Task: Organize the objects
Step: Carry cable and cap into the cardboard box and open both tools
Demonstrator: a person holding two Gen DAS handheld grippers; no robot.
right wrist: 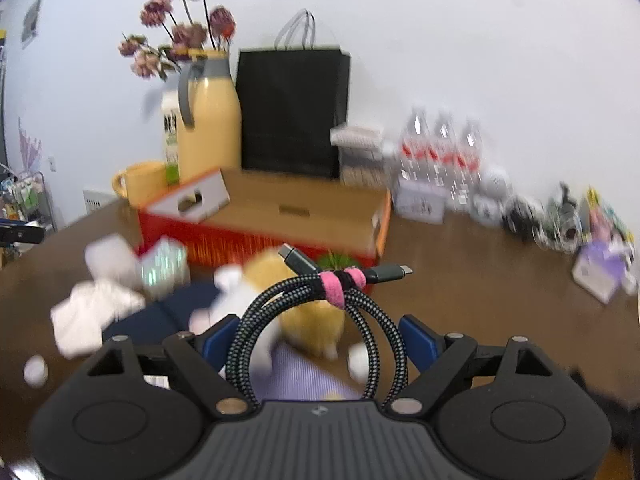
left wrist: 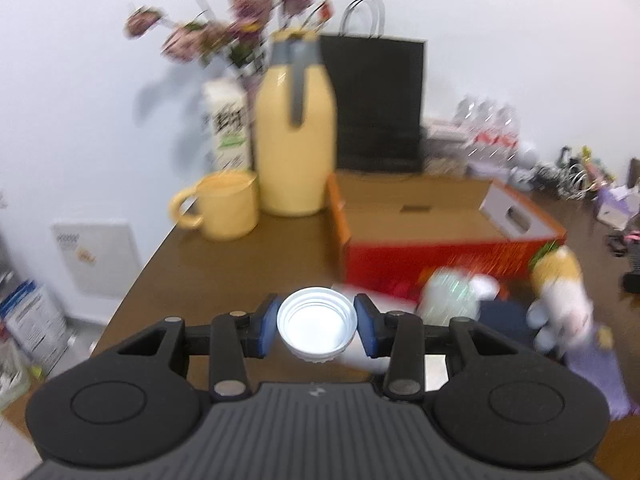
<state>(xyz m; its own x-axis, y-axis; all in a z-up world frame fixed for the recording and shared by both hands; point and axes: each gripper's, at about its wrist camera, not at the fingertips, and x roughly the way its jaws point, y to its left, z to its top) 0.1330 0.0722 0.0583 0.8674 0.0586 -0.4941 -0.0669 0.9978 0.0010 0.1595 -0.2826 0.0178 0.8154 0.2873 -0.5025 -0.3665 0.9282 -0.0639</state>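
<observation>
White and round, a small threaded plastic lid (left wrist: 317, 322) sits open side toward the camera between the blue pads of the left gripper (left wrist: 317, 326), which pinch it at opposite points of its rim above the near part of the brown wooden table (left wrist: 224, 264). It looks light, stiff and rather slick, so the grip at the ribbed rim seems the safest hold. In the right gripper (right wrist: 316, 344) a coiled black-and-white braided charging cable (right wrist: 316, 320), bound with a pink strap (right wrist: 336, 284), hangs as a springy loop between widely spread jaws that press on its sides; it is soft and may slip, so a hold nearer the strap would likely be steadier. Below lie a yellow and white plush toy (right wrist: 308, 320) and crumpled white pieces. Beyond, mid-table, stands an open red and orange cardboard box (left wrist: 440, 240), a likely place for both. At the far edge stand a yellow mug (left wrist: 224, 210), a yellow jug (left wrist: 296, 132) and a black paper bag (left wrist: 376, 100).
</observation>
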